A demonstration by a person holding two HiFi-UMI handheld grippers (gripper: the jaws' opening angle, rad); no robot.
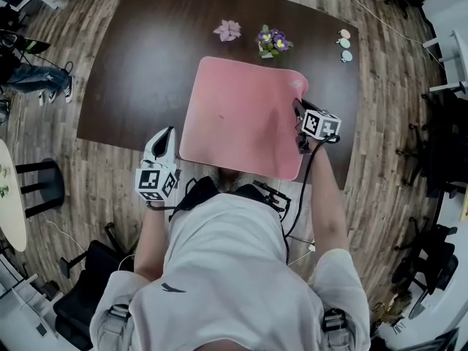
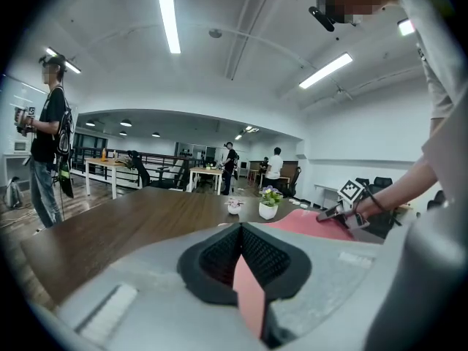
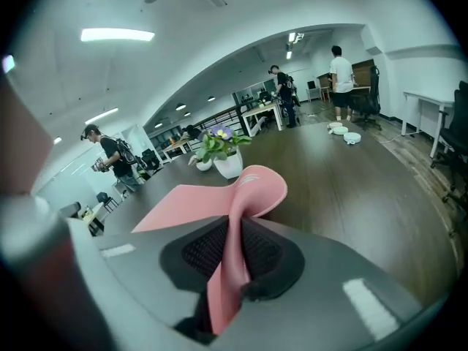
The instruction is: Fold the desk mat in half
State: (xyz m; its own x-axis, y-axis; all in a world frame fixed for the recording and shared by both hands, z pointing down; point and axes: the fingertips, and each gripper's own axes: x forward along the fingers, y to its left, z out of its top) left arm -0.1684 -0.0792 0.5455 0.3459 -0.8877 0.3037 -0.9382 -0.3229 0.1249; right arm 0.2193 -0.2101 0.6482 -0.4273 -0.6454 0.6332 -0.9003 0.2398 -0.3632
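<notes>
The pink desk mat (image 1: 241, 115) lies on the dark brown table (image 1: 139, 64). My left gripper (image 1: 170, 133) is at the mat's near left corner. In the left gripper view a thin pink edge of the mat (image 2: 251, 298) sits pinched between the shut jaws of the left gripper (image 2: 241, 258). My right gripper (image 1: 298, 112) is on the mat's right edge, near the far corner. In the right gripper view the right gripper (image 3: 232, 251) is shut on the mat (image 3: 190, 199), whose lifted corner (image 3: 259, 185) curls up off the table.
A potted purple flower (image 1: 272, 42) and a small pink flower (image 1: 227, 29) stand just beyond the mat's far edge. Small round dishes (image 1: 344, 44) lie at the far right of the table. A person (image 2: 47, 137) stands left of the table, with chairs around.
</notes>
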